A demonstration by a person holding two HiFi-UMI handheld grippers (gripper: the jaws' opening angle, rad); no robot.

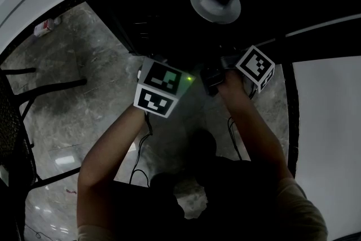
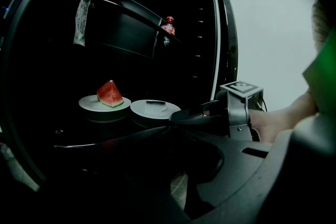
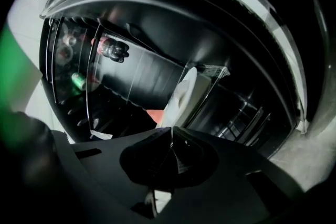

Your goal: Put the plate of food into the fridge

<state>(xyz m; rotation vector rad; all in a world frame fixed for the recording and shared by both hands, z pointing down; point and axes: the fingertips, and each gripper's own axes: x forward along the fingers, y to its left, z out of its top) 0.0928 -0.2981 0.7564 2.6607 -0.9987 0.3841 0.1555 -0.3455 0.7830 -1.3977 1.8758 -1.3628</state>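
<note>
Inside the fridge [image 3: 157, 34], the plate [image 3: 182, 96] rests apart from the right gripper's [image 3: 170, 132] closed jaws.

The left arm [image 1: 110, 147] and right arm [image 1: 256, 132] reach forward side by side, forearms bare, elbows bent. The left claw [image 2: 169, 131] is held about level, with its marker cube [image 1: 161, 88] facing up toward the head. Its jaws look closed, with nothing between them. The right hand [image 1: 231, 86] grips the right claw [image 3: 170, 134] just beside the left one and a little further forward, rolled onto its side. Its jaws are pressed to a thin seam on the rim of the plate [image 3: 181, 94].
</note>
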